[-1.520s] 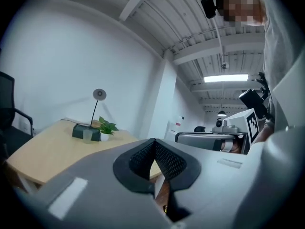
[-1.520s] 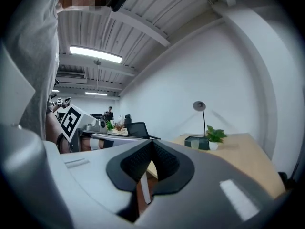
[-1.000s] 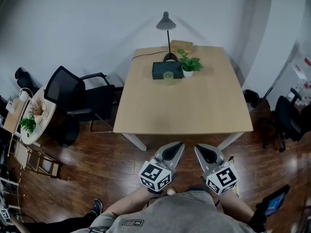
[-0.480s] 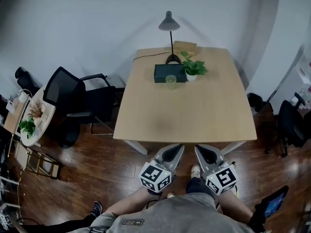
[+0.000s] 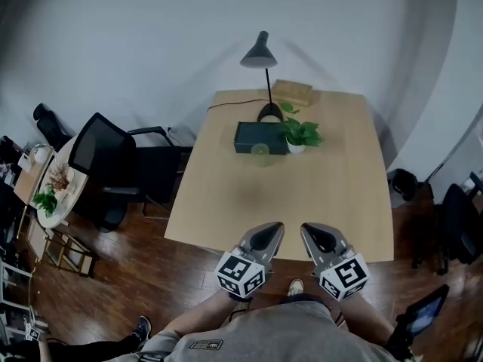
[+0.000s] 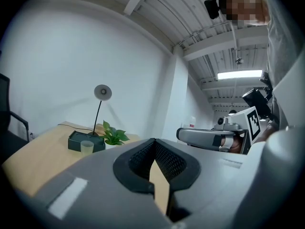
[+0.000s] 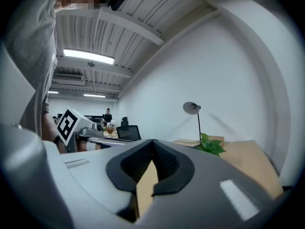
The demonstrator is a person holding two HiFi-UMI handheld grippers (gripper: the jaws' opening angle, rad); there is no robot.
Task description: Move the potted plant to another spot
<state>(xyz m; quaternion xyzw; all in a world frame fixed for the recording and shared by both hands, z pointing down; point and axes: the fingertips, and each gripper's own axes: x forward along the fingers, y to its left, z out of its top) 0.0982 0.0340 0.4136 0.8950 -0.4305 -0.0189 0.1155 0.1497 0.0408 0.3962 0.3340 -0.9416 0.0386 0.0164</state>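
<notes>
Distance is what has changed: a second ago both pairs of tongs hung over the wooden floor short of the table. Now the left tongs and right tongs have their tips over its near edge, and the whole tabletop sits closer in the head view. Both pairs are pressed together and hold nothing (each gripper view shows them meeting tip to tip with nothing caught). They point roughly level, side by side. The potted plant stands where it did, in its white pot toward the far side of the table. It is just right of a dark box, with a pale cup in front of that box and the lamp base just behind. It is well apart from both pairs of tongs. I judge this to be the approach, with the carry itself not begun. The tongs need to go further across the table and open before either pair can close on the pot. The right pair looks better placed, since the plant sits slightly to that side, and the bare tabletop nearer the person offers room to set it down.
</notes>
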